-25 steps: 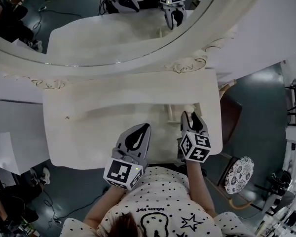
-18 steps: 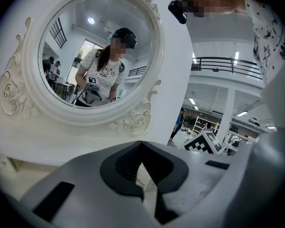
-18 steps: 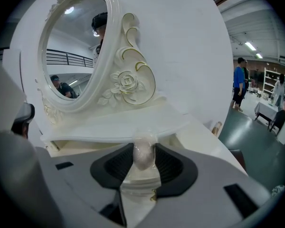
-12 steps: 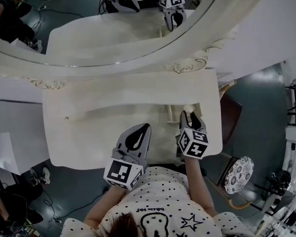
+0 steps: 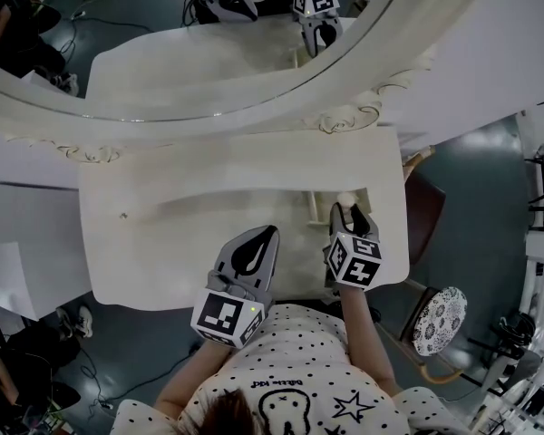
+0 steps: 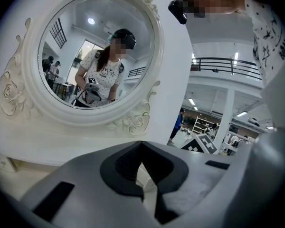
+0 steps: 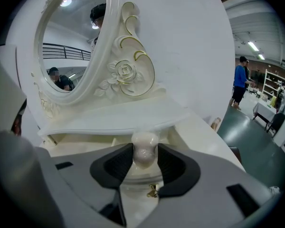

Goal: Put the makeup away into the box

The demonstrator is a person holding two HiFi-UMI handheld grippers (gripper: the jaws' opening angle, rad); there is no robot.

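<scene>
Right gripper (image 7: pixel 145 155) grips knob (image 7: pixel 145 147) atop closed box (image 7: pixel 135 194).

A cream box (image 7: pixel 138 178) with a small gold clasp (image 7: pixel 153 190) on its front stands just below the right gripper (image 7: pixel 145 148). The rounded cream knob (image 7: pixel 145 156) on its lid sits clamped between the jaws.

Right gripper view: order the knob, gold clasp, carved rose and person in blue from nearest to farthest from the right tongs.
1. knob, between the tongs of the right gripper.
2. gold clasp, just below the knob.
3. carved rose, upper left, on the mirror frame.
4. person in blue, far right, across the room.
</scene>
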